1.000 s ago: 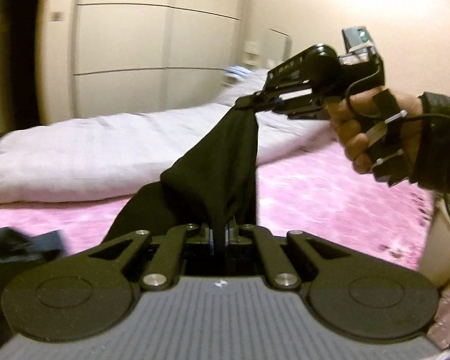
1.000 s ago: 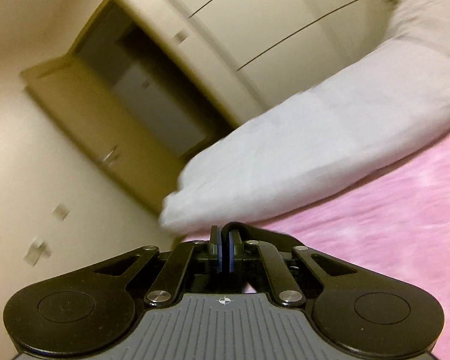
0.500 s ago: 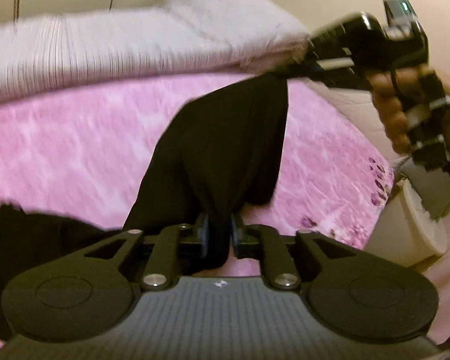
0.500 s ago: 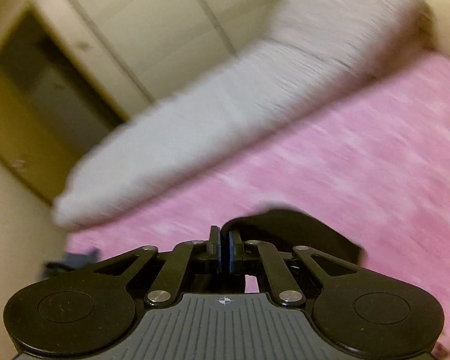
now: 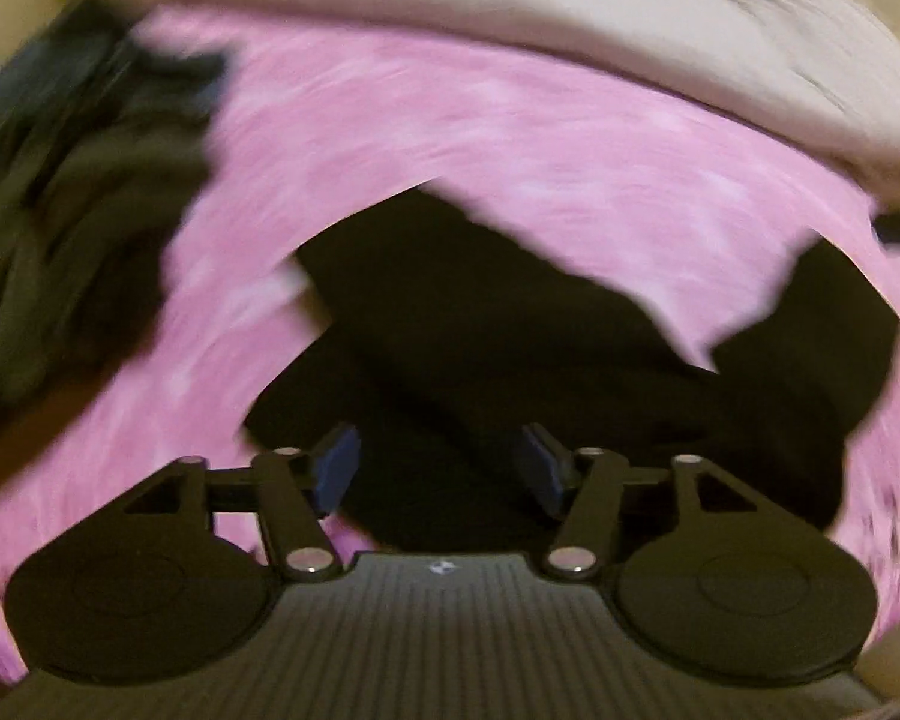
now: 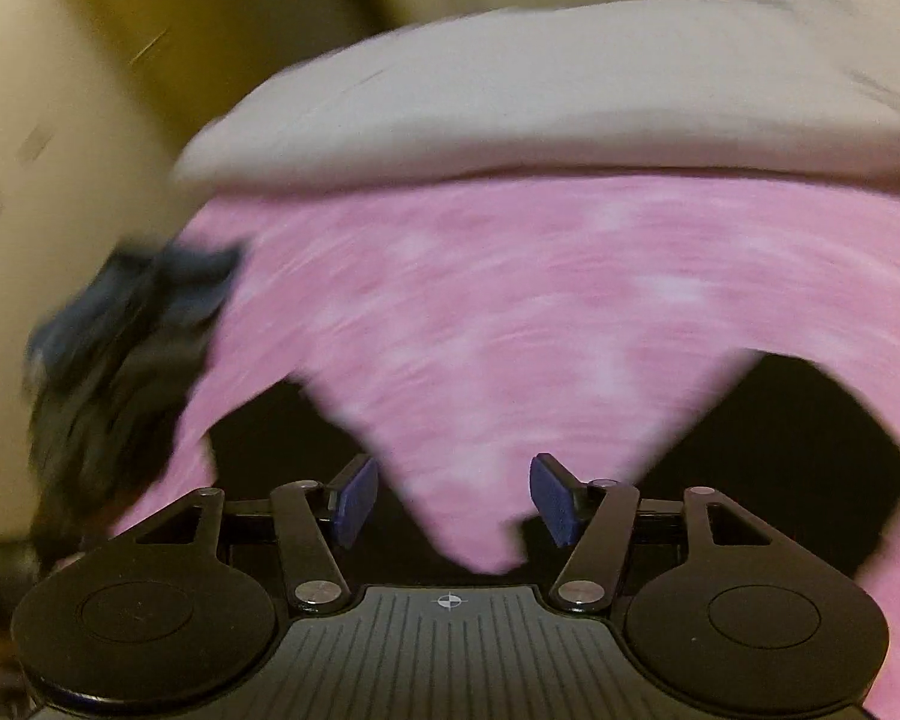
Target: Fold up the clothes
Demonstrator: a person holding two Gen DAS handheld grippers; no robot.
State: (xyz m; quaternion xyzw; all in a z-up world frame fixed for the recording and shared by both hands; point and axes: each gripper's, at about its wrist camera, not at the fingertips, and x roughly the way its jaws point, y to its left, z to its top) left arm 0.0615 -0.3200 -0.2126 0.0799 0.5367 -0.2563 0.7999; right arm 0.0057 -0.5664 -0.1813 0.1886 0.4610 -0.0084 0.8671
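I found my left gripper (image 5: 441,471) opening, pads clear of the black garment (image 5: 570,360) lying on the pink sheet (image 5: 510,138). My right gripper (image 6: 453,498) was opening too, over sheet, with garment below.

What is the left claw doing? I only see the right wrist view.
Observer: The left claw is opening. The black cloth lies between its pads, not pinched.
Operator: Are my two black patches one thing?
Observer: Yes. In the left view they join into one piece on the pink blanket.
Operator: Does it touch the pile?
Observer: No. The dark pile lies to the left, with a pink strip between them.
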